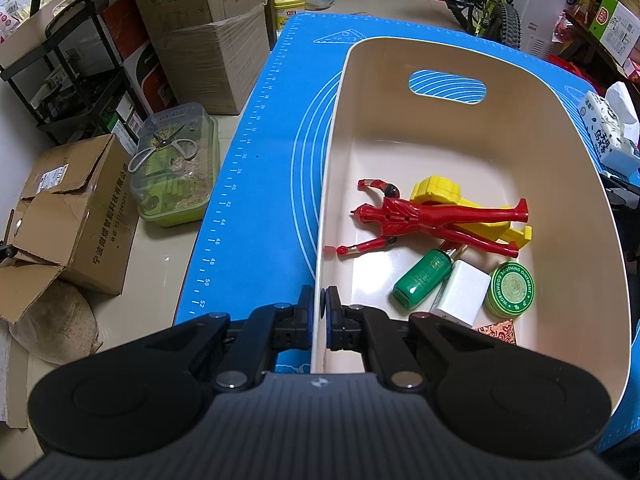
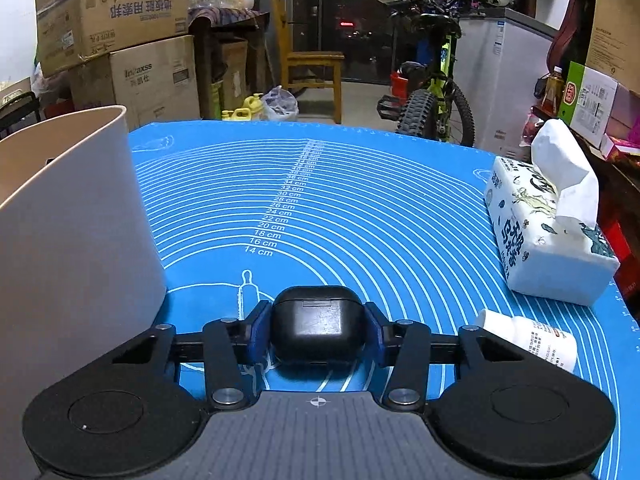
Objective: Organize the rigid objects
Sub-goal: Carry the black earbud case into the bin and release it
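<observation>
The black earbud case (image 2: 318,330) sits on the blue measuring mat (image 2: 360,208) that covers the tabletop, squarely between the blue pads (image 2: 256,332) of the right tongs (image 2: 318,334), which press on both of its sides. Beside it to the left stands the outer wall of the cream bin (image 2: 76,248); to the right a white pill bottle (image 2: 528,340) lies on its side near a pack of tissues (image 2: 548,232).

The left tongs (image 1: 320,308) are clamped shut on the near left rim of the cream bin (image 1: 520,128), one pad outside the wall and one inside. In the bin lie a red action figure (image 1: 424,220) stretched over a yellow toy (image 1: 440,192), a green bottle (image 1: 420,276), a white charger block (image 1: 460,292), a round green ointment tin (image 1: 510,290) and, at the near edge, a red patterned item (image 1: 498,330), partly hidden.
</observation>
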Motion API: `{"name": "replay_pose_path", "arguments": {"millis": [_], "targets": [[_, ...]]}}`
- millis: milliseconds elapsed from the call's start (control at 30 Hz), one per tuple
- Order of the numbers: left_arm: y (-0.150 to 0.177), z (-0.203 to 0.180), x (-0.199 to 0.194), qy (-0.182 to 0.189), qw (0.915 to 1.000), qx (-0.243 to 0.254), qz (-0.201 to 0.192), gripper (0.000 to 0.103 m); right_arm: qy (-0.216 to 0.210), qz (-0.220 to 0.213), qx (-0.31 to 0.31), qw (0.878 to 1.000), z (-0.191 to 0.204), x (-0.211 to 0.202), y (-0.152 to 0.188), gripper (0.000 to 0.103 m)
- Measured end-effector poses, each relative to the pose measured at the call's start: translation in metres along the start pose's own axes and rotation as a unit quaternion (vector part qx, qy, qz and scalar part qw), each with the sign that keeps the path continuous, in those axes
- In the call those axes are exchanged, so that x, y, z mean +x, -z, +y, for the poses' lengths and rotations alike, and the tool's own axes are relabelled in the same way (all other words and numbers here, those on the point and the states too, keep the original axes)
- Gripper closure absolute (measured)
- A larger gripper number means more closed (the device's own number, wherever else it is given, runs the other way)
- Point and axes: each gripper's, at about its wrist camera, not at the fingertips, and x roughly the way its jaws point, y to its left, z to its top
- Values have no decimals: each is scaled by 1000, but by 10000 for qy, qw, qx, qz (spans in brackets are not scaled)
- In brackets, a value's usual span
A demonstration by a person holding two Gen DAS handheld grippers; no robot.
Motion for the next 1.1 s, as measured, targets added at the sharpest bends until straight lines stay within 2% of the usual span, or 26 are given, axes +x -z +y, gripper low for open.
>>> {"name": "replay_pose_path", "arguments": {"millis": [200,633,900,1100], "targets": [[0,0,0,0,10000,2,0,96,29,-17,-187,9998,2,-10,-1,49],[-1,0,0,28,10000,-46,12,96,-180,-720,-481,9961,3,-83,-36,49],[-1,1,0,32,10000,-58,15,96,-728,-1174,-747,9876,22,-143,-54,49],[-1,1,0,33,10000,-55,14,96,-1257,-1207,-1004,9796,56,-168,-60,49]]}}
